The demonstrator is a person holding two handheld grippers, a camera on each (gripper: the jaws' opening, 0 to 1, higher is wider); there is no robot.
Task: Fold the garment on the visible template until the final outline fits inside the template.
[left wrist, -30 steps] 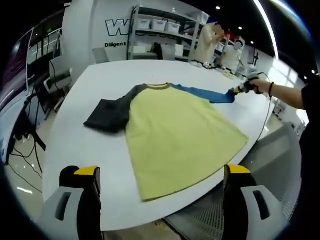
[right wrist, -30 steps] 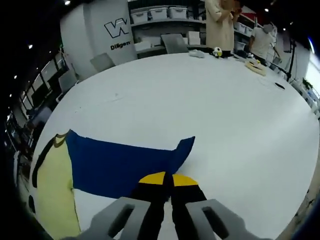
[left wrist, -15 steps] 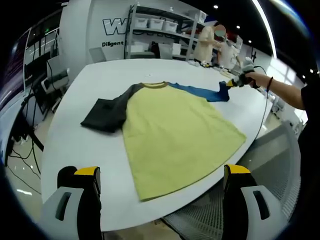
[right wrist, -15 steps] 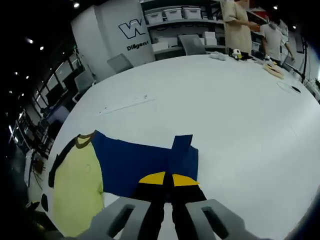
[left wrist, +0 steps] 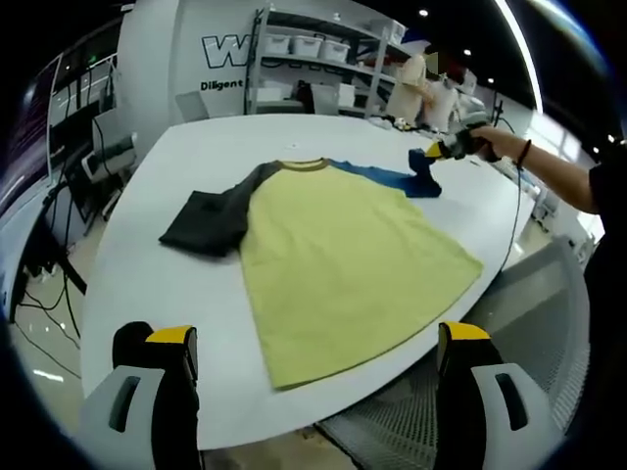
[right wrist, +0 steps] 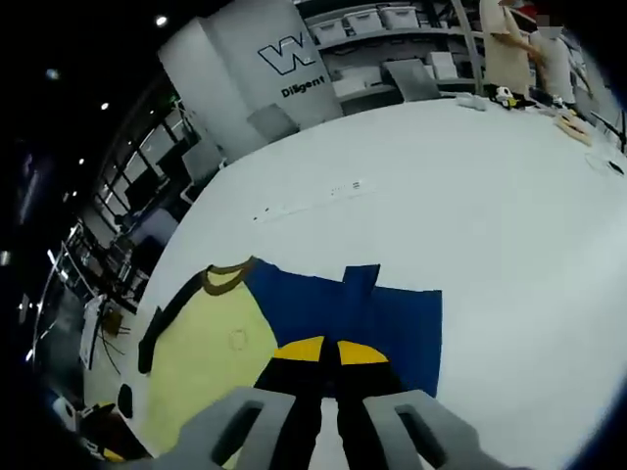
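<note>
Left gripper view: I see the shirt [left wrist: 338, 259] lying flat on the white table [left wrist: 186, 157], yellow body toward the table's near edge, collar pointing away from me. The dark grey sleeve [left wrist: 211, 217] is spread out on the shirt's left side, flat on the table. The blue sleeve [left wrist: 397, 178] runs off the far right of the shirt, and its end is lifted off the table, pinched by the right gripper [left wrist: 439, 151] in the person's hand [left wrist: 490, 143]. My left gripper [left wrist: 312, 345] hangs off the near edge of the table, jaws wide apart w/ nothing between them.

Right gripper view: the right gripper [right wrist: 321, 351] has its yellow-tipped jaws clamped together on the blue sleeve [right wrist: 377, 313] (cuff end doubled back toward the shirt). The yellow body [right wrist: 211, 352] and collar sit left of the sleeve. Shelves w/ bins stand beyond the table [right wrist: 470, 196].
</note>
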